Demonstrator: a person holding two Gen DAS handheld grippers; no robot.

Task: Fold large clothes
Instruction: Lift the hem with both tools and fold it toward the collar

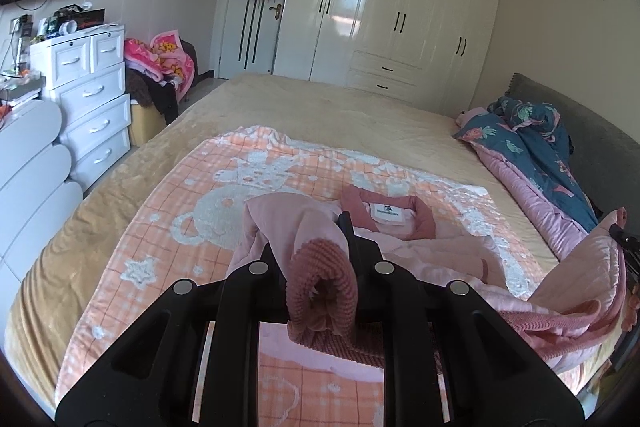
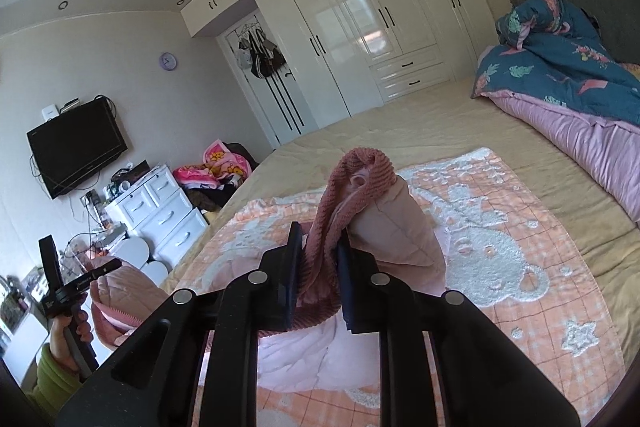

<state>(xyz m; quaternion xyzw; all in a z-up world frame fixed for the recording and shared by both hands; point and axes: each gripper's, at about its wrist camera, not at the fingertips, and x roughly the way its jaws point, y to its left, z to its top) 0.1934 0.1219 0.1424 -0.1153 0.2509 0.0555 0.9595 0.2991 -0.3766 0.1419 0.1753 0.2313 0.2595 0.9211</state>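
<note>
The left gripper [image 1: 316,247] pinches one knit cuff [image 1: 322,291] of the pink jacket [image 1: 404,227]. The right gripper [image 2: 320,247] pinches the other knit cuff [image 2: 352,179], and that sleeve stands up above its fingers. The rest of the jacket lies on the orange checked blanket [image 1: 168,195], its collar open with a white label showing. The blanket is spread on the tan bed [image 1: 320,103]. A blue flowered quilt [image 2: 560,67] is piled by the grey headboard [image 1: 592,131]. White wardrobes [image 1: 400,7] stand behind.
</note>
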